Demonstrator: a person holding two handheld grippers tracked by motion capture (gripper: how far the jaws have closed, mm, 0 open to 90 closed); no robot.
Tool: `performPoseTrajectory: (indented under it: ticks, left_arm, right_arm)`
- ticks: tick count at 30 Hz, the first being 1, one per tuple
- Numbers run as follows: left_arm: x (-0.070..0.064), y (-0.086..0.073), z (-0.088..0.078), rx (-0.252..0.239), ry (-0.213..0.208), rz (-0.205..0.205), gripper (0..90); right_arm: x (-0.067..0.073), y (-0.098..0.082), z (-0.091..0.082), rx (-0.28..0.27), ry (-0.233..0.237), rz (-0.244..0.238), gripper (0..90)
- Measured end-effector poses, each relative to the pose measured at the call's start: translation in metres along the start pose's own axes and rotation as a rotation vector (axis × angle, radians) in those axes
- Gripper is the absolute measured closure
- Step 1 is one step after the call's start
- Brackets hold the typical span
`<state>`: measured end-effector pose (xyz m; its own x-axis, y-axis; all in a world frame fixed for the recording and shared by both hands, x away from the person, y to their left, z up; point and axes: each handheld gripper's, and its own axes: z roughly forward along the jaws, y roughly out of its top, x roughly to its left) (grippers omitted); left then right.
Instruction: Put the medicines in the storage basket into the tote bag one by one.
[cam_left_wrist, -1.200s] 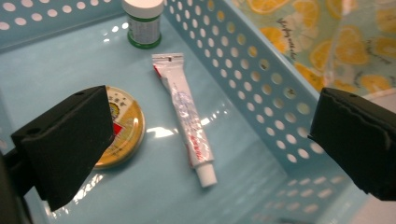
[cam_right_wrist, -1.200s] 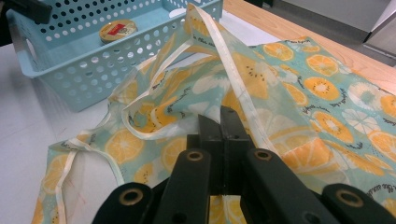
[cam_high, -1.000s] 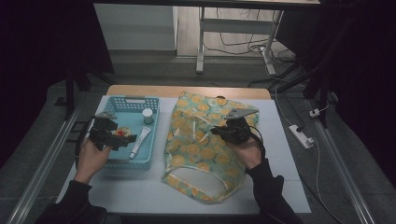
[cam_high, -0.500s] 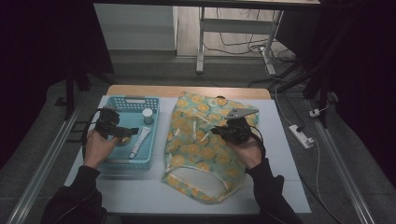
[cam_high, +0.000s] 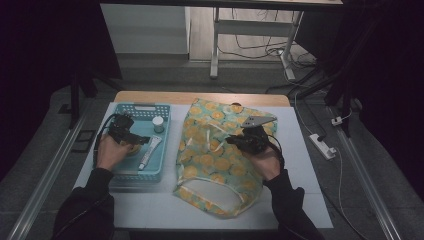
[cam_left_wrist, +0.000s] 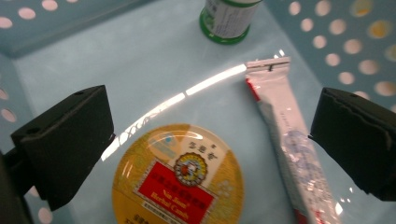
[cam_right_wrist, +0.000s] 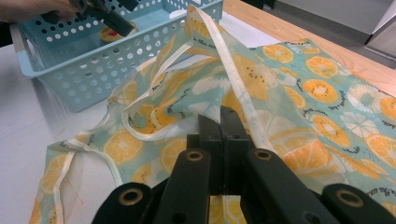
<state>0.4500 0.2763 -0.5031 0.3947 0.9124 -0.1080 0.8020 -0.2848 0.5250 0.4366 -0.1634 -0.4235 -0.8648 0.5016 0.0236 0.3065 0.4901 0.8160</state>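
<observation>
Step in hand: picking from the basket while the bag's mouth is held up.
Right claw (cam_right_wrist: 219, 122): lower centre of the right gripper view, jaws together, clamped on the fruit-print bag (cam_high: 220, 155), its pale hem lifted.
Left claw (cam_left_wrist: 210, 140): jaws wide apart, hovering low over the round yellow tin (cam_left_wrist: 180, 179) at bottom centre of the left gripper view; pads touching nothing.
Tube (cam_left_wrist: 289, 140): just right of the tin, by the right pad.
Small bottle (cam_left_wrist: 229, 18): top edge, cut off.
Basket (cam_high: 117, 172): left on the bench (cam_high: 300, 165).
Next move: probably lower, centre on the tin, close.
Hard to tell: tin's near rim cropped; bag's inside unseen.
</observation>
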Motion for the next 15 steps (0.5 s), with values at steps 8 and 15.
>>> performPoseTrajectory:
  ticks: [8,15]
  left_arm:
    - [0.007,0.000,0.011,0.094,0.008,0.002,0.0]
    - [0.005,0.000,0.016,0.165,0.015,-0.013,0.0]
  right_arm:
    - [0.000,0.000,0.001,0.006,0.004,-0.004,90.0]
    - [0.001,-0.001,0.002,0.008,0.008,-0.007,90.0]
